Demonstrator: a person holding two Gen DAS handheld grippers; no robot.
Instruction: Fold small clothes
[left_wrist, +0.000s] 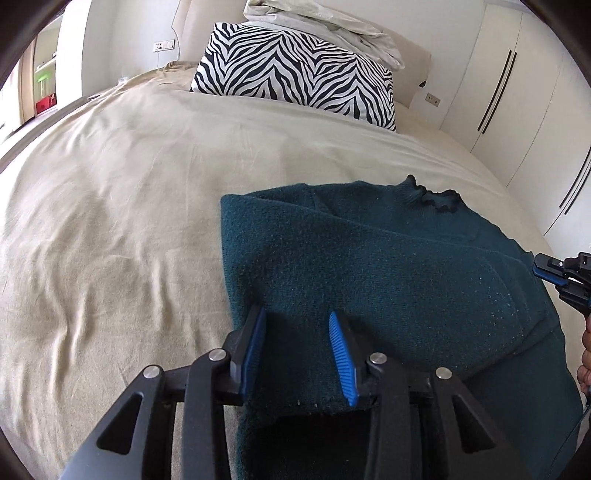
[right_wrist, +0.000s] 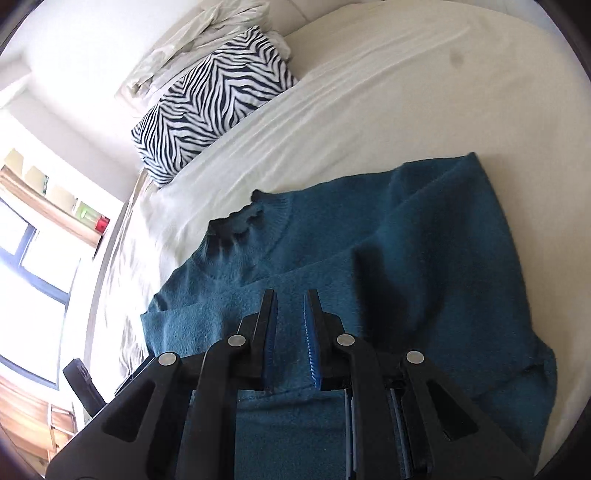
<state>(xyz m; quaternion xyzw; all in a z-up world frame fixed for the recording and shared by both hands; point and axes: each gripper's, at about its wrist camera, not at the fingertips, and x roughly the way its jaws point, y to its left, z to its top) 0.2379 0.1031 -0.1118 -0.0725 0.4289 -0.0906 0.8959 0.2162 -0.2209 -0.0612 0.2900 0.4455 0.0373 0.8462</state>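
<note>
Teal sweater (left_wrist: 388, 266) lies on the bed (left_wrist: 110, 221), its hem between my left gripper (left_wrist: 297, 350) jaws, which stand apart. My right gripper (right_wrist: 290, 339) jaws, nearly closed, straddle a fold, angled down; grip unclear.

Teal knit against beige bedding

A dark teal knitted sweater (left_wrist: 388, 266) with a near-black frilled collar is seen on a plain beige bed sheet (left_wrist: 110, 206). A black-and-white zebra-striped pillow (left_wrist: 295, 74) is set below pale grey-white crumpled bedding (left_wrist: 321, 26). Black gripper arms are fitted with ribbed blue pads (left_wrist: 341, 356); white wardrobe doors (left_wrist: 517, 92) are lined by dark handles.
</note>
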